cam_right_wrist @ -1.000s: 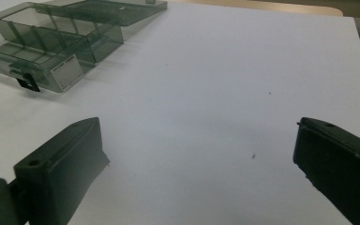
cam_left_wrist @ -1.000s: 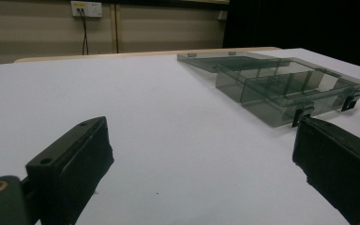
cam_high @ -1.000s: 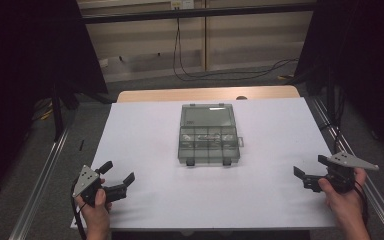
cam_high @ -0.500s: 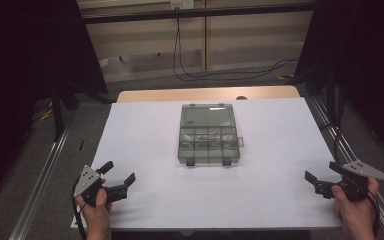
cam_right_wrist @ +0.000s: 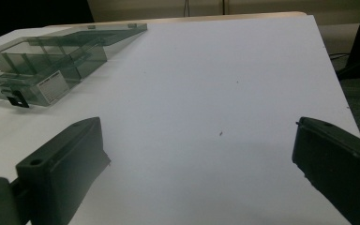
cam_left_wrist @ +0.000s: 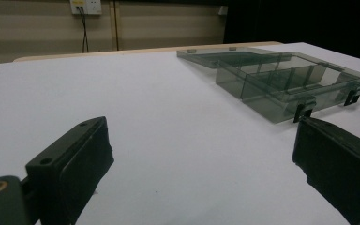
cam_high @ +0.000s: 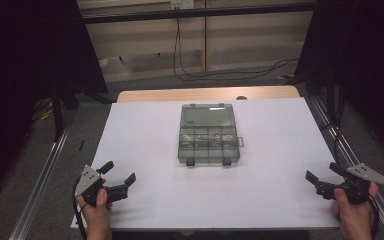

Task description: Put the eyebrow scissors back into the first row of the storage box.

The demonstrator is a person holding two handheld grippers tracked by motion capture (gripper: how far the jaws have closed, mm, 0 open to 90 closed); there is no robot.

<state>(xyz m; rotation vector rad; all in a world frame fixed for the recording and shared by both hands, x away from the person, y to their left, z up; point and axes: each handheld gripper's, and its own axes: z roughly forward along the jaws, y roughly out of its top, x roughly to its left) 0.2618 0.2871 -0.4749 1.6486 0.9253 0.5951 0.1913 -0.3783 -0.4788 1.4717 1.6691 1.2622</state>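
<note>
At the middle of the white worktop [cam_high: 145,145] sits the smoky compartment box [cam_high: 209,134], lid flat. Left claw [cam_high: 119,176] and right claw [cam_high: 319,176] rest spread at the near corners, well apart from it, seemingly ready to reach.

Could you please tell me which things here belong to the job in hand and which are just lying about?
Part of the job:
- clear plastic organiser box, lid folded back, in the middle of the white table sheet
- left gripper, jaws open, holding nothing
- right gripper, jaws open, holding nothing

Just lying about:
- black cables on the floor behind the table
- wall socket
</note>
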